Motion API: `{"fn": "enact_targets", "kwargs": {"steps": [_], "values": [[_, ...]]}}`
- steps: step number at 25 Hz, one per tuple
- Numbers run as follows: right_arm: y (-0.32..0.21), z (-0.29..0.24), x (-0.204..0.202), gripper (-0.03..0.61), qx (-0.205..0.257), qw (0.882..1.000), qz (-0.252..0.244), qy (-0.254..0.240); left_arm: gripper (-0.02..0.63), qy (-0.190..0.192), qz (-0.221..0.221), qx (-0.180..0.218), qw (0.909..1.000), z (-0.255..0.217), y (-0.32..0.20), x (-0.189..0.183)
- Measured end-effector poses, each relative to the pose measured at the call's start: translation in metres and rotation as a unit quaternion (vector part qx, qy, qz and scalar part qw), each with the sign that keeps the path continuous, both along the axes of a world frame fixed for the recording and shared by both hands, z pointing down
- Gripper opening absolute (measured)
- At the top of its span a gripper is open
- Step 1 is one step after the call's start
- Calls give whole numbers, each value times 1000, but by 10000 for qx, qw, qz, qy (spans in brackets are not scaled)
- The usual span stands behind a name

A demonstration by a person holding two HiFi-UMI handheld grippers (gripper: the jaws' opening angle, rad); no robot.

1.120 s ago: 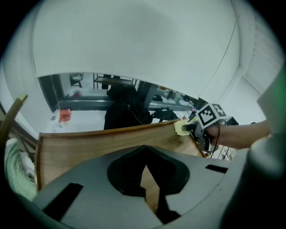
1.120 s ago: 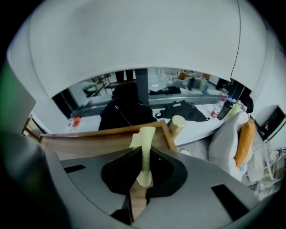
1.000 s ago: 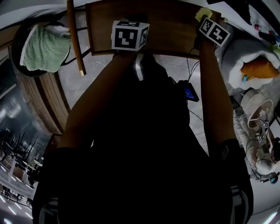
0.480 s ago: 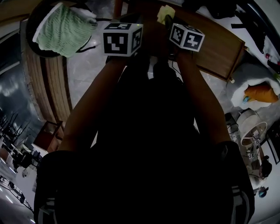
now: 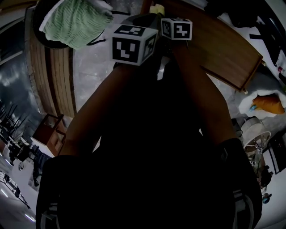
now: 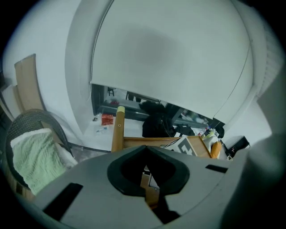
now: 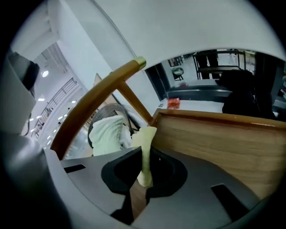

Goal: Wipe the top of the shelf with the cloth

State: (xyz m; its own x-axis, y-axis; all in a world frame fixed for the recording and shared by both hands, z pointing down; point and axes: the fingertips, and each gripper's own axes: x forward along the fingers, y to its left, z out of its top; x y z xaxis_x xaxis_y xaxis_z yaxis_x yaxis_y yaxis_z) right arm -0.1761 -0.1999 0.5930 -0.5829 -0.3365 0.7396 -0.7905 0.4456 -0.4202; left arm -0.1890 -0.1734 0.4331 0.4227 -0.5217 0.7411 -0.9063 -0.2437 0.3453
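A pale yellow cloth (image 7: 144,152) stands pinched between the jaws of my right gripper (image 7: 140,173); it also shows as a yellow scrap (image 5: 156,8) at the top of the head view. It is held at the left end of the wooden shelf top (image 7: 223,138), beside a slanted wooden pole (image 7: 96,105). The jaws of my left gripper (image 6: 147,176) are shut with nothing between them, over the same shelf (image 6: 147,142). The two marker cubes, left (image 5: 133,44) and right (image 5: 177,28), sit close together.
A dark basket holding a green knitted towel (image 5: 76,20) stands left of the shelf, also seen in the left gripper view (image 6: 38,159). A slatted wooden bench (image 5: 58,76) lies below it. White bags and clutter (image 5: 263,103) sit on the floor at right.
My right gripper has carried the cloth leftward along the shelf top and now sits next to the left gripper. The head view has swung, so the shelf lies diagonally.
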Motion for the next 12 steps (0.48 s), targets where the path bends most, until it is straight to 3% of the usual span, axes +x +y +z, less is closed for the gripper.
{"fn": "enact_targets", "kwargs": {"steps": [4,8,12], "values": [[-3,12,2,43,61,9993,-118,341,11,46,70,0,10000,0,6,6],[-5,10,3,43,81,9995,-184,263,11,47,92,-42,9999,3,10,12],[2,15,32,43,20,9985,-210,501,11,55,124,-84,9999,7,10,23]]}}
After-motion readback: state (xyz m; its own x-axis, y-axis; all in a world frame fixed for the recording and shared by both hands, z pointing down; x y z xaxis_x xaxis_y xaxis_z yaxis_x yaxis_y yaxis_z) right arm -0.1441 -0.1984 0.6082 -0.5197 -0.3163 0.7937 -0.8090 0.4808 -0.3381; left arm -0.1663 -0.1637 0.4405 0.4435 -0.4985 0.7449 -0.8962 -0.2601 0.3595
